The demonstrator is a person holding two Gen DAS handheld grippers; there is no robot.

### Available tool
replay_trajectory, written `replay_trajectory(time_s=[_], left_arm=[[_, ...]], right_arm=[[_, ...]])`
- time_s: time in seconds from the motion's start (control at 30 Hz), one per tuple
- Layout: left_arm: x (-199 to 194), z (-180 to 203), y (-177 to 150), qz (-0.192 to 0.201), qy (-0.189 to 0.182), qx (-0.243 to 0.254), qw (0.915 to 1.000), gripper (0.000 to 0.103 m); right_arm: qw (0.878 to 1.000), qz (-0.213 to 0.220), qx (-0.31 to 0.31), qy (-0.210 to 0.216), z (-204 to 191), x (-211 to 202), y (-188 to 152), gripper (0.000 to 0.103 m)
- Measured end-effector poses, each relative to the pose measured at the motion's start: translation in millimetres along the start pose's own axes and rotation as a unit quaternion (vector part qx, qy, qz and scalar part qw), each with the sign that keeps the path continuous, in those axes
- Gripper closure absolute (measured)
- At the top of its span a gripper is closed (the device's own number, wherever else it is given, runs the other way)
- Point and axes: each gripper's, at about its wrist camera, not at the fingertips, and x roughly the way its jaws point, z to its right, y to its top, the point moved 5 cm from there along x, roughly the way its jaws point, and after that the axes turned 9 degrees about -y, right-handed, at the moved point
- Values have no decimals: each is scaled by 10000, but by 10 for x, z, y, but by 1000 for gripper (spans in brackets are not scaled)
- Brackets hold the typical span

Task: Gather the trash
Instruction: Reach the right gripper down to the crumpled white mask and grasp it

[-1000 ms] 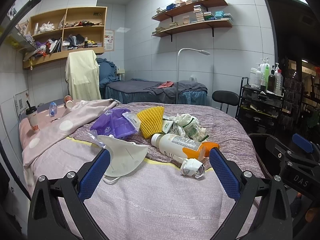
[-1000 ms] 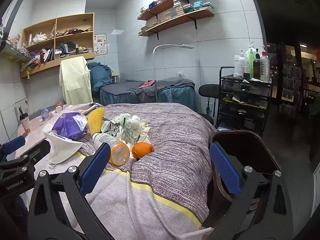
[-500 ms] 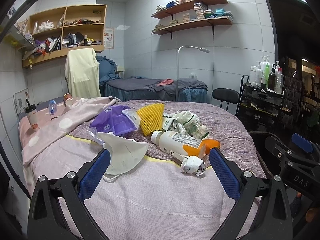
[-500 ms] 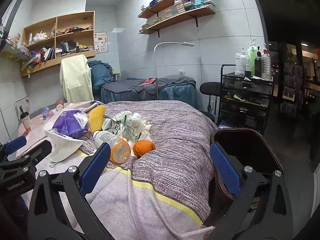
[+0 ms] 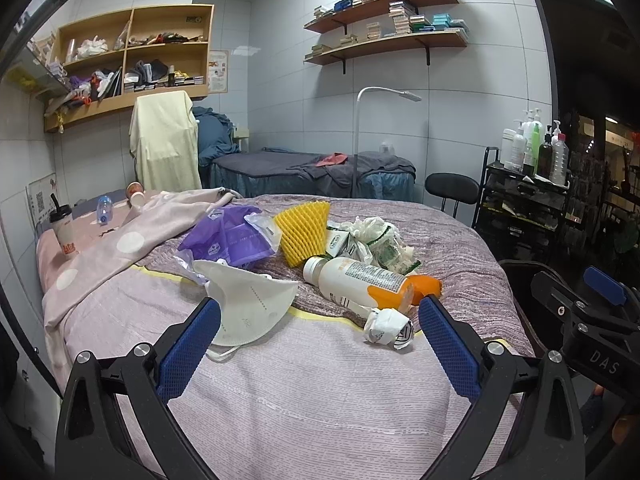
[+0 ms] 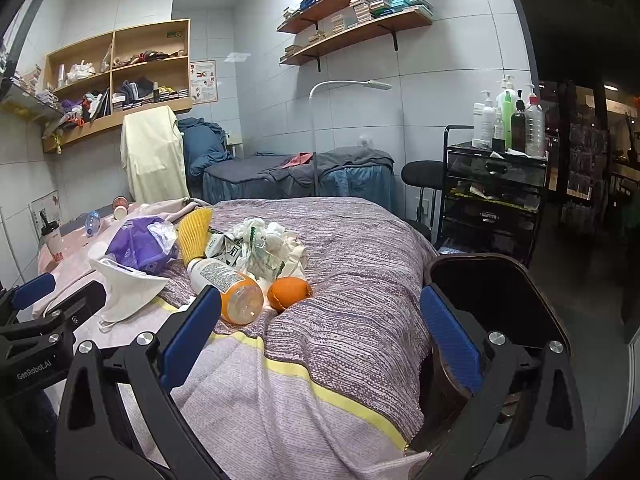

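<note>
Trash lies in a heap on the bed: a white face mask [image 5: 252, 304], a purple plastic bag [image 5: 228, 236], yellow foam netting [image 5: 304, 232], a white bottle [image 5: 352, 280] with an orange end, an orange peel [image 6: 290, 293], crumpled white wrappers [image 5: 376, 240] and a paper ball [image 5: 386, 327]. My left gripper [image 5: 318, 344] hangs open just short of the mask and the paper ball. My right gripper [image 6: 320, 340] is open too, over the bed's right corner, beside a dark brown bin [image 6: 492, 292]. Neither holds anything.
A pink dotted blanket [image 5: 132, 240] drapes the bed's left side, with a drink cup [image 5: 64, 232] and a small bottle [image 5: 103, 204] behind it. A black cart [image 6: 496, 192] of bottles, a black stool [image 6: 420, 176], a floor lamp [image 6: 320, 136] and a second bed [image 6: 300, 180] stand beyond.
Both grippers have drifted slightly nearer the trash heap, which sits a little lower and larger in each view. Jaws remain as wide as before.
</note>
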Motion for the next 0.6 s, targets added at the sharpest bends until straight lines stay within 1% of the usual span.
replay_trajectory(time_s=[0.17, 0.3, 0.47, 0.53, 0.6], left_arm=[[52, -17, -40, -125, -3, -32, 9999, 6], [128, -132, -103, -387, 12, -169, 9991, 6], [244, -455, -217, -788, 83, -563, 9953, 6], [298, -624, -258, -973, 106, -757, 9923, 6], [338, -769, -276, -1095, 137, -910, 9897, 6]], right_arm=[[9998, -160, -60, 116, -47, 55, -14, 5], [9969, -606, -170, 467, -132, 186, -57, 5], [9826, -1410, -315, 1170, -365, 423, -150, 5], [9765, -1620, -481, 1336, -505, 492, -177, 5], [9710, -1730, -750, 1472, -674, 546, -193, 5]])
